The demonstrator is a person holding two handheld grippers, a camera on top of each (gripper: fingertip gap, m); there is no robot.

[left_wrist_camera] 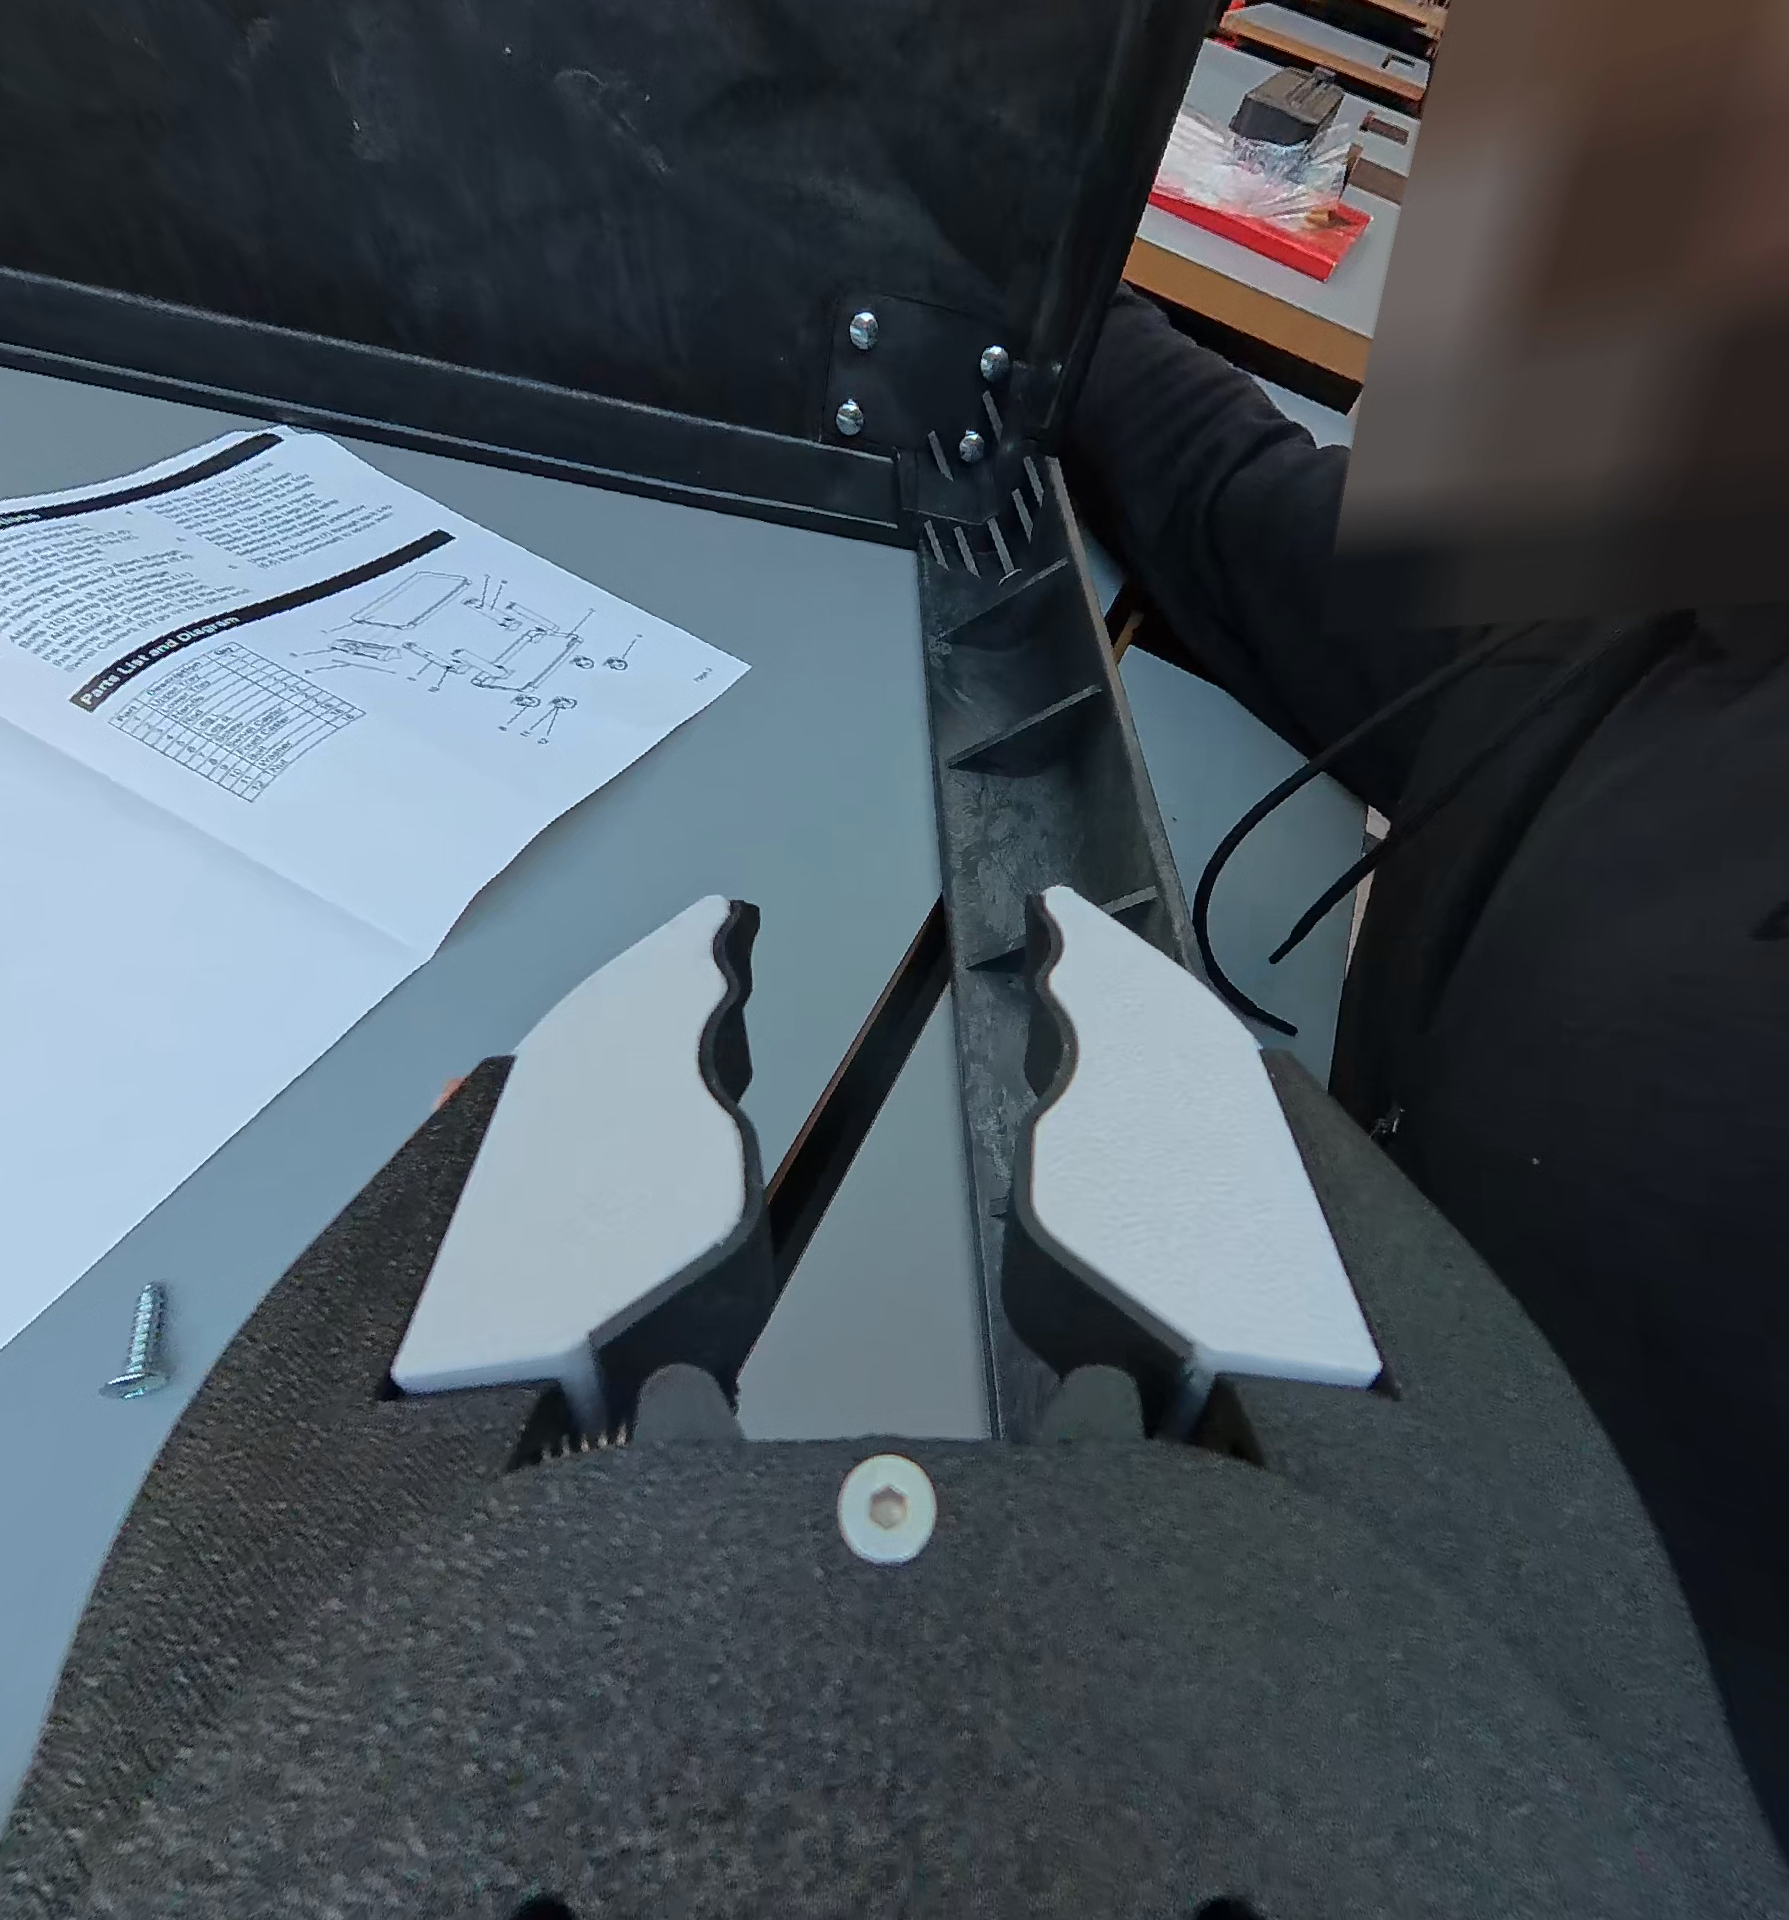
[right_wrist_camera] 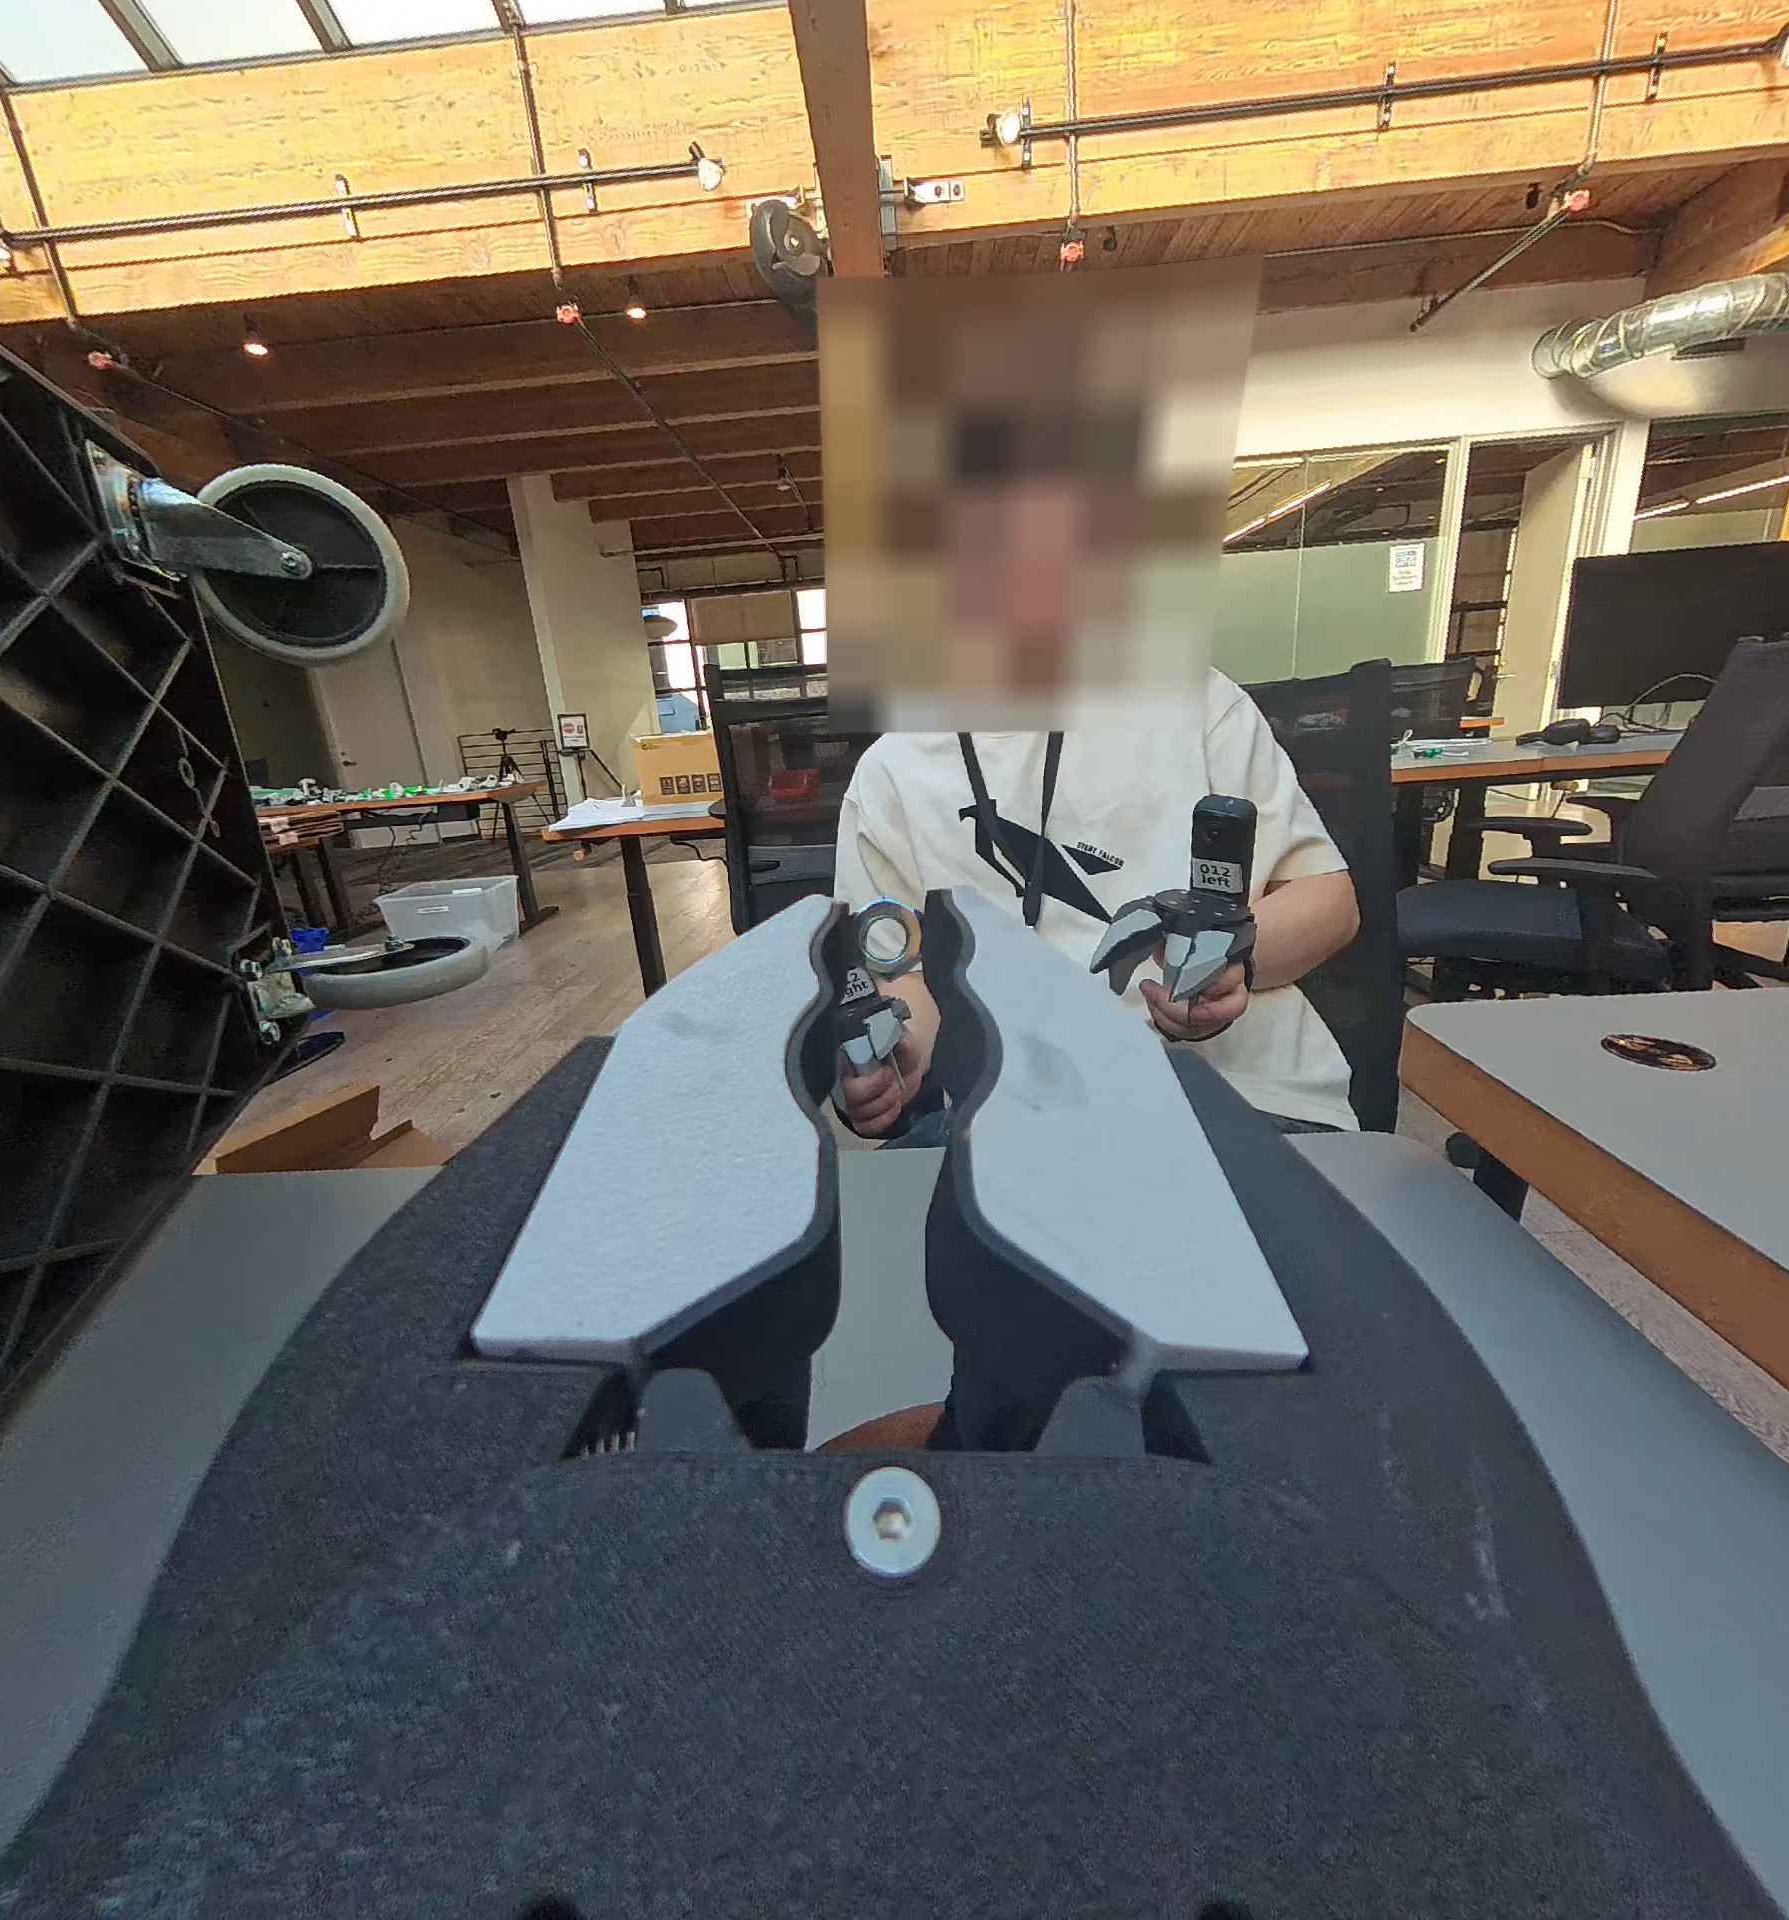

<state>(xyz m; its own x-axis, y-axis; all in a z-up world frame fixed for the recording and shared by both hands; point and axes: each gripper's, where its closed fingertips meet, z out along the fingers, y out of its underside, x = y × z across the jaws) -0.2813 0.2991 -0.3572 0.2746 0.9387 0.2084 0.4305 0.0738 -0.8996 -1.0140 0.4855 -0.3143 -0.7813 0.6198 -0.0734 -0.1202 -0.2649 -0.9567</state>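
- Left gripper (left_wrist_camera: 892, 914): two white-faced fingers (left_wrist_camera: 599, 1122) spread well apart; nothing between them; pointed forward and angled downward.
- Right gripper (right_wrist_camera: 877, 914): white-faced fingers (right_wrist_camera: 682, 1174) drawn close, tips clamped on a metal hex nut (right_wrist_camera: 888, 935); held roughly level, raised and pointing forward.
- Dark textured body of each gripper fills the lower part of its own wrist view.

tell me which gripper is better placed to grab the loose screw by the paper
Left, likely: the left gripper is open and empty, with the screw close beside it on the table. The right gripper is shut on a nut.
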